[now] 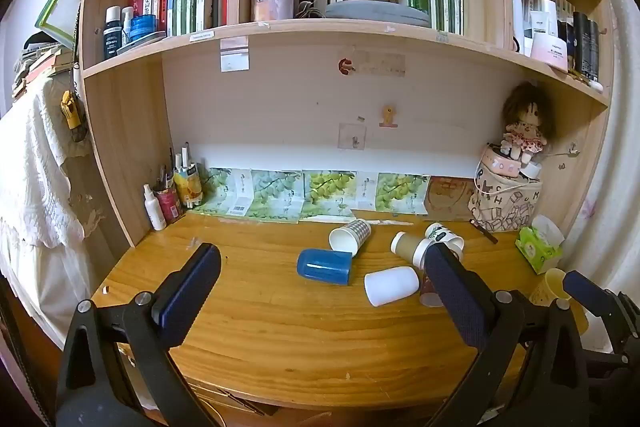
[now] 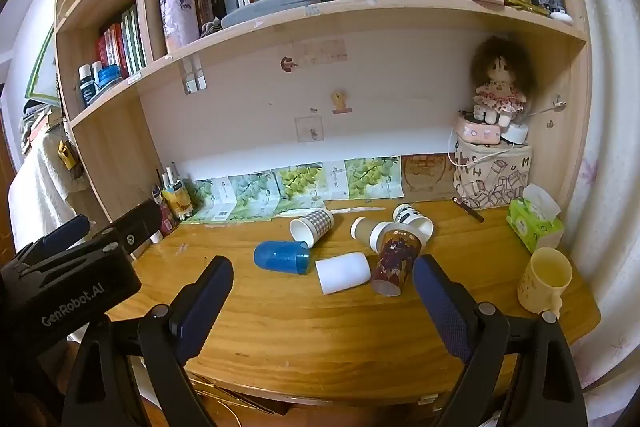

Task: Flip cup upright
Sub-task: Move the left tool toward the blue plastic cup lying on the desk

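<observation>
surface (image 2: 320, 327): wooden | yellow mug (image 2: 544, 281): upright, far right of blue cup | blue cup (image 2: 282, 257): on its side, mid-surface; white cup (image 2: 343, 271) just right | left gripper (image 1: 320, 275), right gripper (image 2: 323, 281): fingers spread, empty | advice: straddle one cup's body, rotate mouth-up.

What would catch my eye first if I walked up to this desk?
Probably the cluster of tipped-over cups mid-desk: a blue cup on its side, a white cup just right of it, more cups behind. At the desk's right edge a yellow mug stands upright, and a doll sits on boxes in the back right corner.
</observation>
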Demonstrator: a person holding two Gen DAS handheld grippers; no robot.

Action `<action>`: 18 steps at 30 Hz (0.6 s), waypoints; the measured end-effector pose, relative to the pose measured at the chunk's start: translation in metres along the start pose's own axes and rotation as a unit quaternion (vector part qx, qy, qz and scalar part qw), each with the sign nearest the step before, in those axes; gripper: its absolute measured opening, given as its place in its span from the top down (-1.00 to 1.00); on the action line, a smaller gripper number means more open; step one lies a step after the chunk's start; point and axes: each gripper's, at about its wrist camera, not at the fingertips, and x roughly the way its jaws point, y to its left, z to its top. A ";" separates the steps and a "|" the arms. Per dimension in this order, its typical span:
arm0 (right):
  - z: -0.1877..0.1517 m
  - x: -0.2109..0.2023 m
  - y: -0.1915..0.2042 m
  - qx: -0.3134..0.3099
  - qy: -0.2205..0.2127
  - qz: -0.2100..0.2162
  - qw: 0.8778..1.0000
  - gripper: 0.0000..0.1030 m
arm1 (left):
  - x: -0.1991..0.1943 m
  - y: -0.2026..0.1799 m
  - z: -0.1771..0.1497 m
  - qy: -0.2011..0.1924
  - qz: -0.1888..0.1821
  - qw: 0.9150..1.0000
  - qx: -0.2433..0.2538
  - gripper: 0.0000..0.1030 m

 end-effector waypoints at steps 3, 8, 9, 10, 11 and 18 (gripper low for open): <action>0.000 0.000 0.000 -0.001 0.002 0.000 1.000 -0.79 | 0.000 -0.001 -0.001 0.001 0.001 1.000 0.003 -0.99; -0.001 0.005 -0.001 -0.002 0.006 0.006 1.000 -0.79 | -0.002 -0.007 -0.009 0.001 0.005 1.000 0.003 -0.99; -0.002 0.005 -0.001 -0.002 0.007 0.007 1.000 -0.79 | -0.001 -0.005 -0.008 0.005 0.004 1.000 0.001 -0.99; -0.003 0.007 0.000 -0.001 0.009 0.009 1.000 -0.79 | 0.000 -0.004 -0.008 0.008 0.004 1.000 0.001 -0.99; -0.003 0.008 0.000 -0.001 0.011 0.010 1.000 -0.79 | -0.001 -0.003 -0.009 0.010 0.002 1.000 -0.002 -0.99; -0.009 0.012 -0.002 0.000 0.033 0.024 0.999 -0.79 | 0.000 0.007 -0.008 0.027 0.007 1.000 -0.010 -0.99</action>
